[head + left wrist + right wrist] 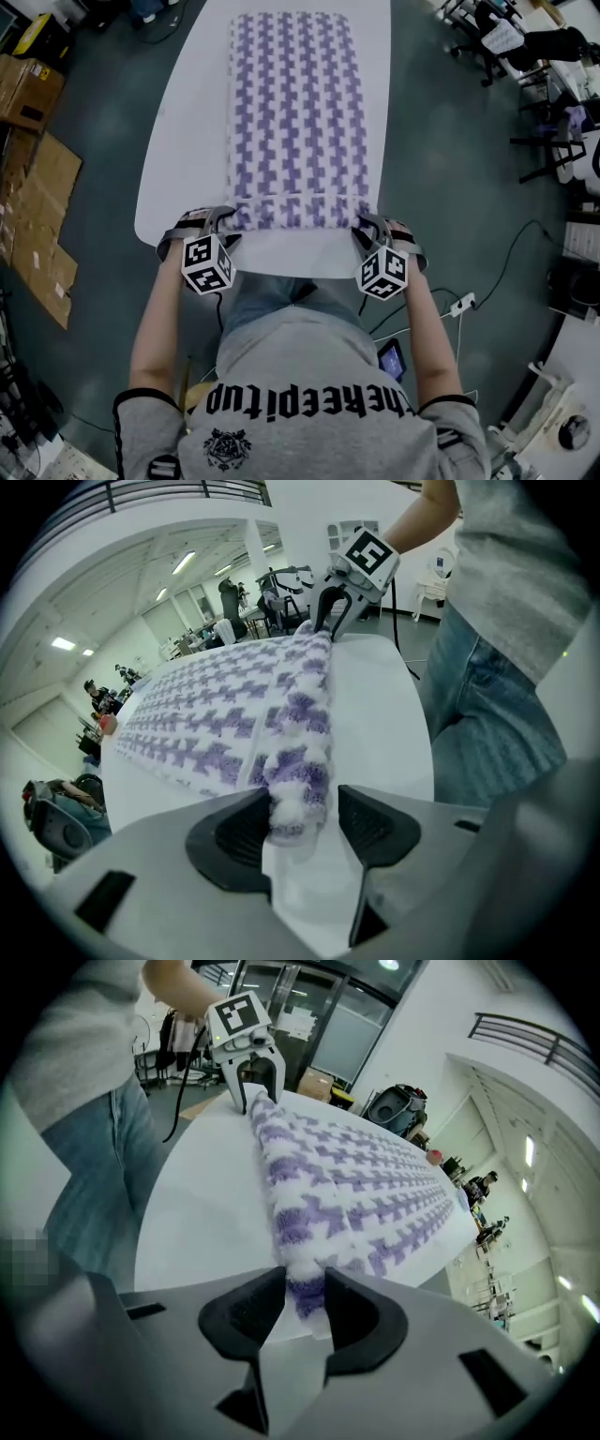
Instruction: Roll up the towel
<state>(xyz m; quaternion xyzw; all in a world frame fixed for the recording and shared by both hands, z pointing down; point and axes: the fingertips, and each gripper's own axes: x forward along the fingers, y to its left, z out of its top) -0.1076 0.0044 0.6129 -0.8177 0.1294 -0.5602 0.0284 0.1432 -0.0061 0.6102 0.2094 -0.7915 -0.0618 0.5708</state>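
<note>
A purple-and-white checked towel point(295, 112) lies flat along the white table point(183, 141), and its near edge is turned over into a thin roll point(305, 714). My left gripper point(230, 223) is at the roll's left end. In the left gripper view the left gripper point(302, 822) is open: the roll's end leans on one pad, with a gap to the other. My right gripper point(364, 225) is at the right end. In the right gripper view the right gripper point(305, 1302) has both pads against the pinched roll end point(302, 1283).
The table's near edge runs just behind both grippers, with the person's legs point(281, 295) against it. Cardboard boxes point(28, 89) lie on the floor at left. Chairs and stands point(534, 56) are at right. A power strip point(464, 305) and cable lie on the floor.
</note>
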